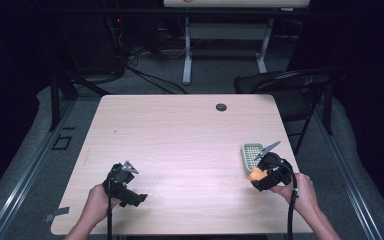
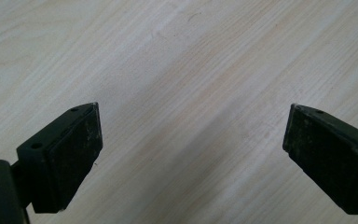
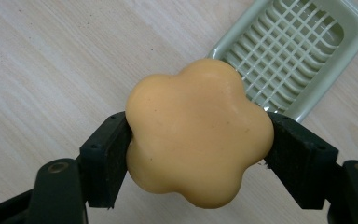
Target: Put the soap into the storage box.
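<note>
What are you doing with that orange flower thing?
A person holds a gripper in each hand at a wooden table. The right gripper is shut on an orange flower-shaped soap, next to a pale green slotted tray. The left gripper is open over bare table.

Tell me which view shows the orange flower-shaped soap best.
The right gripper view: the orange soap sits large and sharp there, clamped between the right gripper's fingers, with the green slatted tray just beyond. The high view gives a small orange patch beside the tray. The left gripper view faces bare tabletop.
</note>
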Demonstrator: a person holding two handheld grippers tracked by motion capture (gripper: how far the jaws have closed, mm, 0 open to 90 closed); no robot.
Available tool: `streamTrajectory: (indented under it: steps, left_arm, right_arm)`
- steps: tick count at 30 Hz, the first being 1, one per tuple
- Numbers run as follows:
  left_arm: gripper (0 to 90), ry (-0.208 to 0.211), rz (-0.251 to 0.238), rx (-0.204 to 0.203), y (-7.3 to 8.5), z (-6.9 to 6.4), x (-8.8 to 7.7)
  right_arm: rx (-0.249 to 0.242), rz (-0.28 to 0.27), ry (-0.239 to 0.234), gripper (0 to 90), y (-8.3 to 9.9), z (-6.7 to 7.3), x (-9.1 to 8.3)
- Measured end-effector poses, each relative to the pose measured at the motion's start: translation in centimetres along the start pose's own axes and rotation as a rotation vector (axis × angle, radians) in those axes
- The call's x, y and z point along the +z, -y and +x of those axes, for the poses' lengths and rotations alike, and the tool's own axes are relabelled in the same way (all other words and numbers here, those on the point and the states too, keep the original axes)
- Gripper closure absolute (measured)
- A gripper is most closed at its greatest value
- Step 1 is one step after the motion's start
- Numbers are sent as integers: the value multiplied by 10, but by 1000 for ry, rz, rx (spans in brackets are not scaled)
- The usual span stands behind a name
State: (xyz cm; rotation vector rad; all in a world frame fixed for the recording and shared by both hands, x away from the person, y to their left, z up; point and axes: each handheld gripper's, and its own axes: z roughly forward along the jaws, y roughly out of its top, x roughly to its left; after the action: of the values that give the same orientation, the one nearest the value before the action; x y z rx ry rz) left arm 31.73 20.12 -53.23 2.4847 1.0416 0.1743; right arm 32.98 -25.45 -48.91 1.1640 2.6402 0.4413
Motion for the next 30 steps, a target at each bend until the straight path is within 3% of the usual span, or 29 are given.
streamTrajectory:
  steps: [30]
  left_arm:
    - [39,9,0,-1,0,0,1]
  right_arm:
    - [51,-41,54,267,-21,-26,-3]
